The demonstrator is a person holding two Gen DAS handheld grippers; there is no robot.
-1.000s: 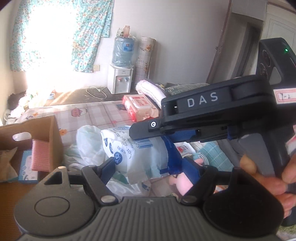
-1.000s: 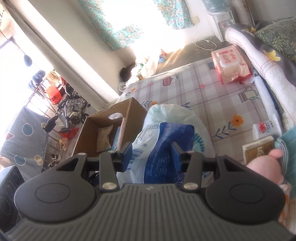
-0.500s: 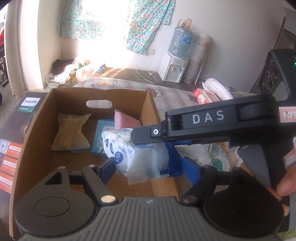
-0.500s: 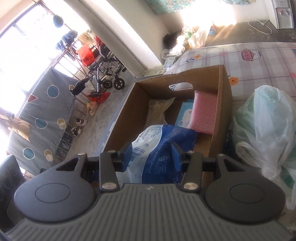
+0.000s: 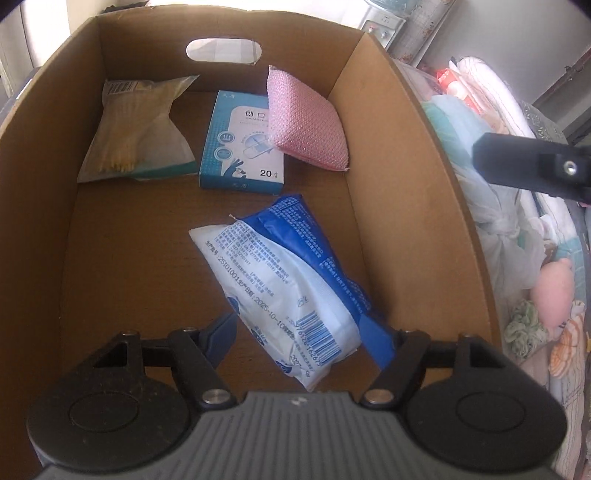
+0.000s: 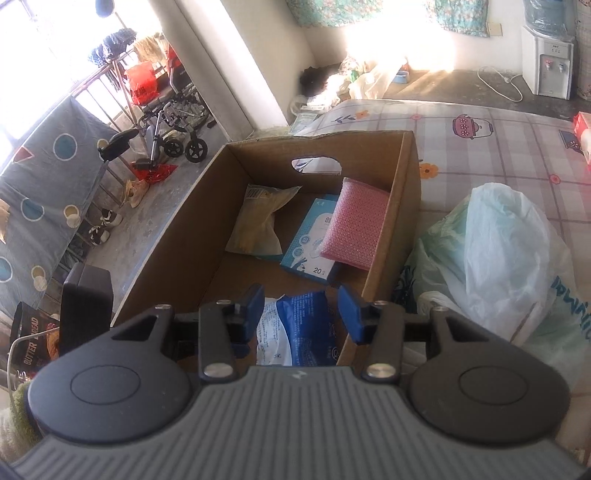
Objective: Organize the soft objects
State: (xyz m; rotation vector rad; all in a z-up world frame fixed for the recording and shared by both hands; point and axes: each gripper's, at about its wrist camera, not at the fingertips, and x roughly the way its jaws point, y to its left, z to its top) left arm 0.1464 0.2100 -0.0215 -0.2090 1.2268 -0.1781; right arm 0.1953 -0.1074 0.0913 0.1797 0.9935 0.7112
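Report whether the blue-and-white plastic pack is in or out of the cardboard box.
In. The blue-and-white plastic pack lies on the floor of the brown cardboard box, below the pink sponge.

daylight, window [image 6: 384, 33] glare | box interior shaded | fisheye edges bowed

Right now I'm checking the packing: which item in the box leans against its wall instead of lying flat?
The pink sponge: it tilts against the cardboard box wall, its lower edge overlapping the blue carton.

A patterned mattress [image 6: 491, 147] bears a cardboard box [image 6: 402, 206] with a plastic bag [image 6: 506, 251] just beside it.
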